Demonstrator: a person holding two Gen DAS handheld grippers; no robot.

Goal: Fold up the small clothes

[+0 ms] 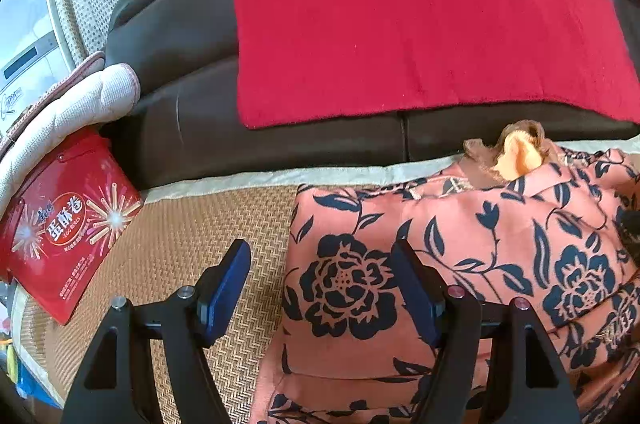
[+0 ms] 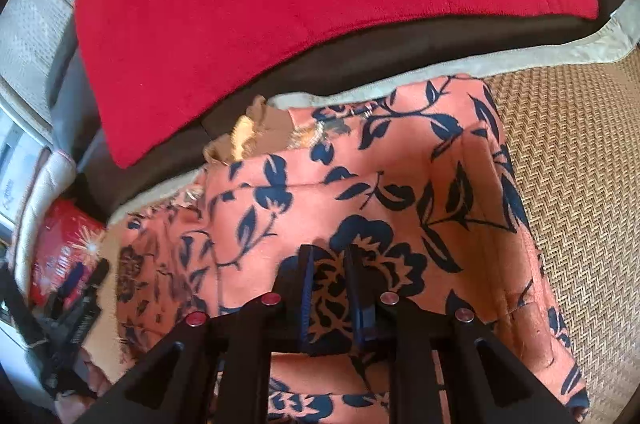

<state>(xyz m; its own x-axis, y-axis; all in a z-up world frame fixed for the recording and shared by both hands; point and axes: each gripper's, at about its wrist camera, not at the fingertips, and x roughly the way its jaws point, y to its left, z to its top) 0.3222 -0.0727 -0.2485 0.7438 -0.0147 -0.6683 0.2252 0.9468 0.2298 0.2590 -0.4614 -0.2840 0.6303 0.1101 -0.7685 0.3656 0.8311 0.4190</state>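
A small salmon-pink garment with dark blue flowers [image 1: 460,256] lies partly folded on a woven straw mat [image 1: 192,224]. My left gripper [image 1: 324,264] is open over the garment's left edge, one finger above the mat and one above the cloth, holding nothing. In the right wrist view the same garment [image 2: 360,192] fills the middle. My right gripper [image 2: 330,256] is nearly shut, its fingers pinching a fold of the garment. The left gripper [image 2: 80,284] shows blurred at the left edge of that view.
A dark brown sofa [image 1: 180,64] stands behind the mat, with a red cloth [image 1: 400,16] spread on its seat. A red egg-roll box [image 1: 64,228] lies at the mat's left, beside a white cushion [image 1: 80,104]. The mat [image 2: 568,164] extends right of the garment.
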